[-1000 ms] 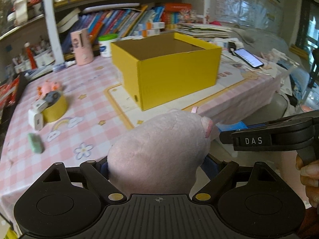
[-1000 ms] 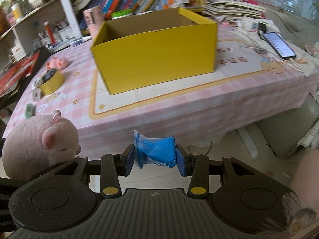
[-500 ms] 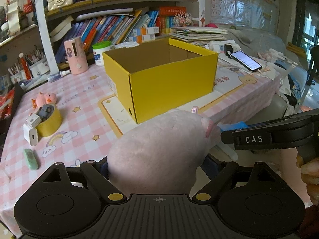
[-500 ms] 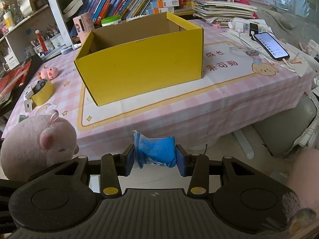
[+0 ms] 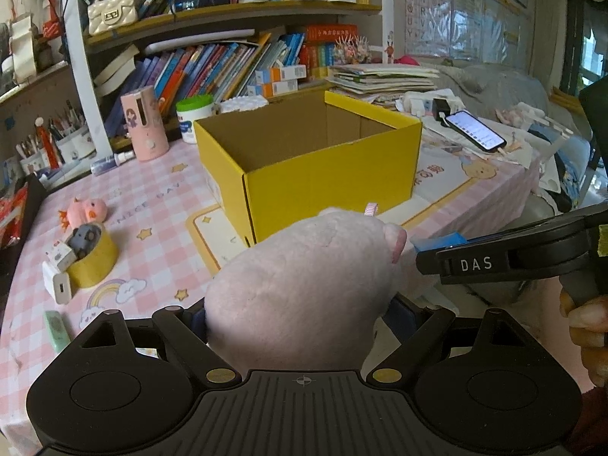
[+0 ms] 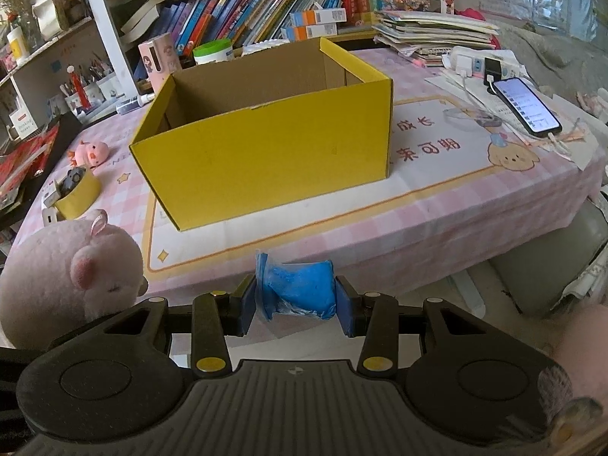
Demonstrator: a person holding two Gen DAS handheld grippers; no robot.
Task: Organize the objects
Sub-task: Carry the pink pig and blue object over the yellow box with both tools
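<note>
Pink plush pig (image 5: 304,288) and blue bag (image 6: 298,288) are both staying clamped in your jaws while the yellow box (image 6: 266,159) is getting closer, so you're nearly dropping them in.

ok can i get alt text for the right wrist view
The right gripper is shut on a small blue packet, held short of a pink-checked table bearing an open, empty-looking yellow cardboard box. A pink plush pig sits at lower left; a lit phone lies at right.
</note>
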